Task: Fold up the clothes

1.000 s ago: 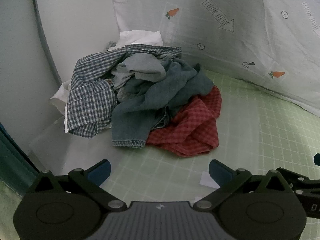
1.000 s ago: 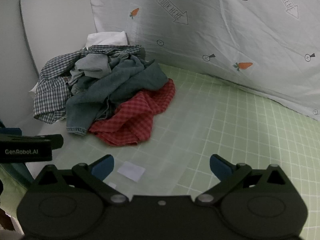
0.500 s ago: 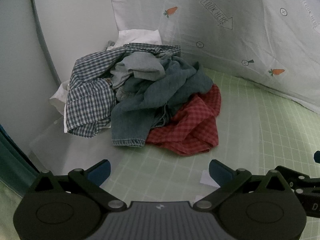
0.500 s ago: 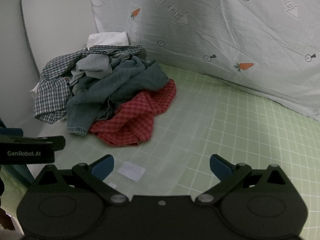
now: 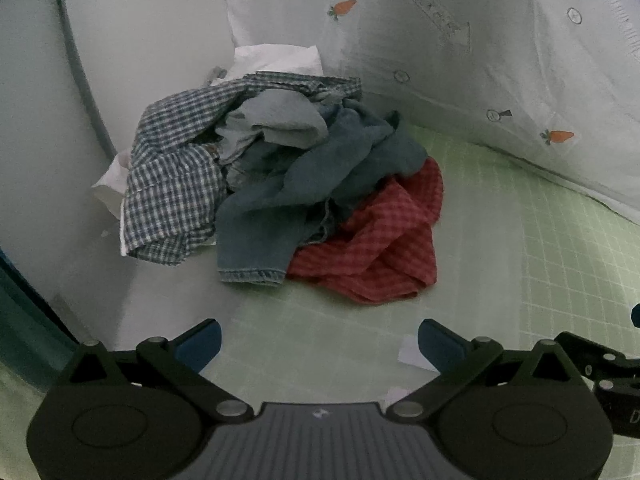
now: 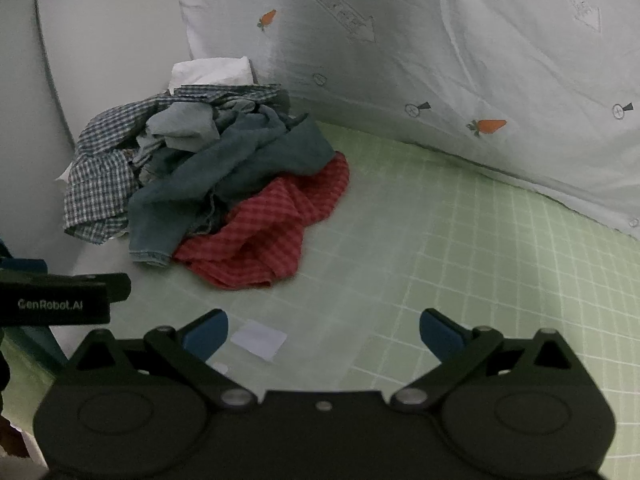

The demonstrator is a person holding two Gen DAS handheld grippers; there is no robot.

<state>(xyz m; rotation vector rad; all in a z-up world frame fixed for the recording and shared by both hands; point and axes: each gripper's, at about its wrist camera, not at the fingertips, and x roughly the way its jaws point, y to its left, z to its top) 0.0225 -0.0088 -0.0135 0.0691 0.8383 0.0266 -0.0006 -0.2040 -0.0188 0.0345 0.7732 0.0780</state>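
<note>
Denim jeans (image 5: 280,208) overlie red checked shirt (image 5: 380,252) on sheet (image 5: 520,264).

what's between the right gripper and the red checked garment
Only bare green grid sheet and a small white paper patch near the right gripper, seen in the right wrist view.

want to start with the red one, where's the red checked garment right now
In both wrist views the red checked garment lies at the near right edge of the pile, partly under the blue denim piece, on the green grid sheet.

Clothes pile (image 5: 280,184) in the corner, paper slip (image 6: 259,338) before it, sheet (image 6: 460,80) behind
</note>
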